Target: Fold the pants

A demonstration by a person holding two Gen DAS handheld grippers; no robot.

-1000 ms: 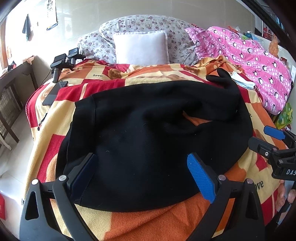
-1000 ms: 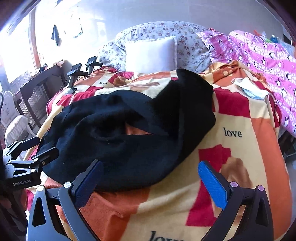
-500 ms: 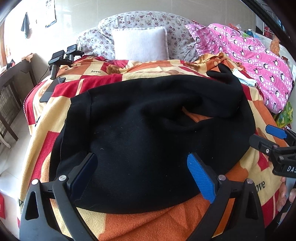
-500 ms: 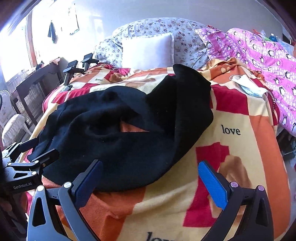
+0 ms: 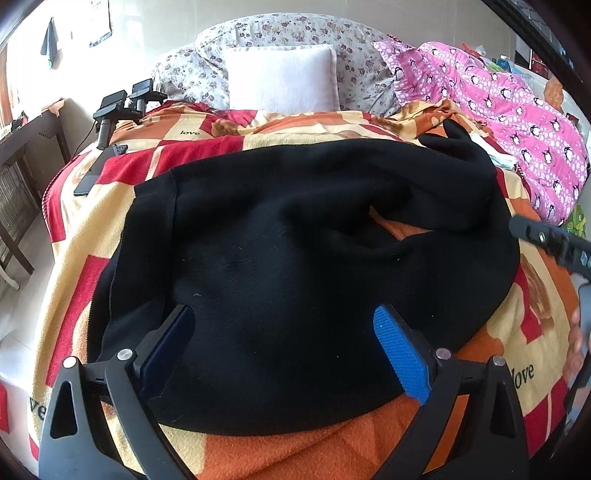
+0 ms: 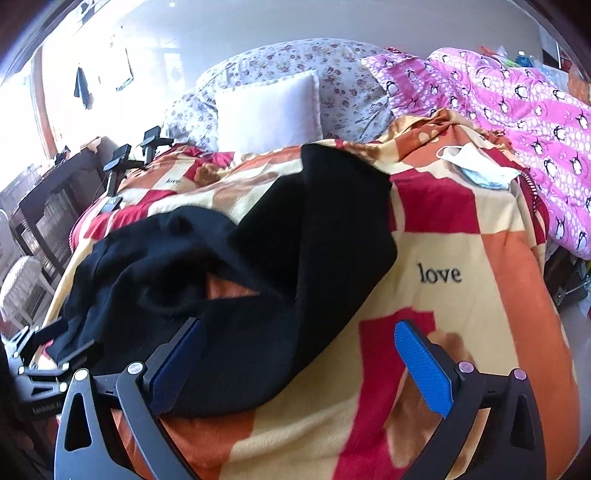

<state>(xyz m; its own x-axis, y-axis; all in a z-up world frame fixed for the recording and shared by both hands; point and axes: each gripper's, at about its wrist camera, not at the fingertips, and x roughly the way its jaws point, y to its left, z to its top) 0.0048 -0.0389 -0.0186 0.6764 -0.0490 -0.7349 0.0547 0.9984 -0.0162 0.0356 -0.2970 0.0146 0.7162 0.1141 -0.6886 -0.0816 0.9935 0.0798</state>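
In the left wrist view, my left gripper (image 5: 282,345) has its two black fingers with blue pads spread wide, and nothing is between them. Under and in front of them lie the black knitted pants (image 5: 295,258), crumpled across the middle of the checked red, orange and cream fleece blanket (image 5: 74,236) that covers the bed. A small gap in the folds of the cloth shows the orange of the blanket. Behind the pants a plain white square pillow (image 5: 280,79) leans on a flowered grey-white cushion (image 5: 266,33). A pink quilt with penguin print (image 5: 517,110) is heaped on the right side. At the far left of the bed stand two black gripper-like devices (image 5: 125,103). At the right edge I see part of my right gripper's black body (image 5: 550,240).

In the right wrist view, my right gripper (image 6: 299,354) is also wide apart and holds nothing. Its left finger is over the near edge of the pants (image 6: 258,280); its right finger (image 6: 424,373) is over bare blanket (image 6: 480,314), near the printed word "love". One leg of the pants reaches back toward the pillow (image 6: 269,110). A white and light blue face mask (image 6: 476,166) lies on the blanket just beside the quilt (image 6: 535,107). My left gripper (image 6: 48,354) shows at the lower left, at the edge of the pants.
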